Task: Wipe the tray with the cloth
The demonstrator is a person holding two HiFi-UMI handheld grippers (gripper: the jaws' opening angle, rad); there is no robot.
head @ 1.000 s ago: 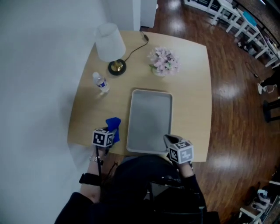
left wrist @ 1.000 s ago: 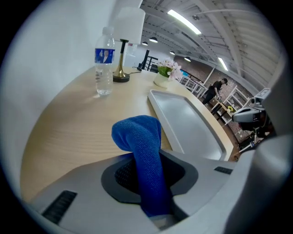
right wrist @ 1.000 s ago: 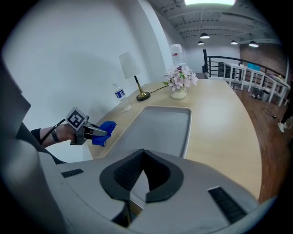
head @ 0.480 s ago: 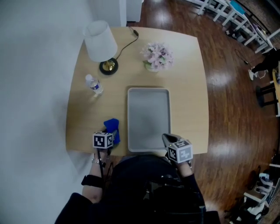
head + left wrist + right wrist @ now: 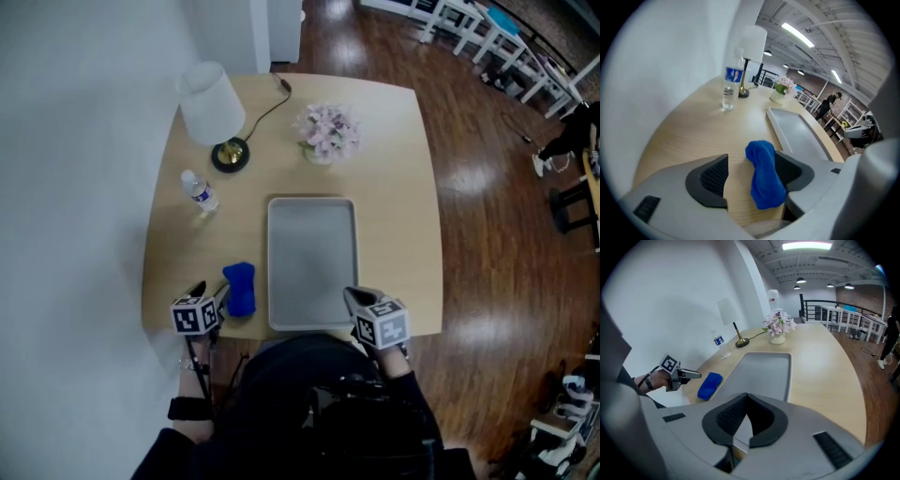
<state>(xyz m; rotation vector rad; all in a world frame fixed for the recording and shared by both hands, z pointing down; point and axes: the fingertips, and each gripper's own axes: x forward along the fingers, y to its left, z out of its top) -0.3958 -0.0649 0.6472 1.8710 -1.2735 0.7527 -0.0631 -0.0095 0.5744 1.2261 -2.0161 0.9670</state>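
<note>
1. Two handheld grippers sit at the near edge of a pale wooden worktop (image 5: 394,187). The left gripper (image 5: 208,292) is at the near left corner, beside a white wall.
2. Its jaws are opening. The blue cloth (image 5: 764,176) lies bunched on the worktop between them, resting against the right-hand pad and clear of the left-hand one, so neither pad presses it.
3. Farther back on the left stand a small water bottle (image 5: 199,191) and, behind it, a table lamp (image 5: 212,105) with a white shade and a dark cord.
4. From above, the cloth lies just left of the grey tray (image 5: 311,201), close to the tray's near left corner but not on it.
5. That tray lies lengthwise at the middle of the worktop, and nothing rests in it.
6. Beyond its far end is a pot of pale pink flowers (image 5: 325,131).
7. At the tray's near right corner, the right gripper (image 5: 746,399) has its jaws together at the tips, with nothing between them.
</note>
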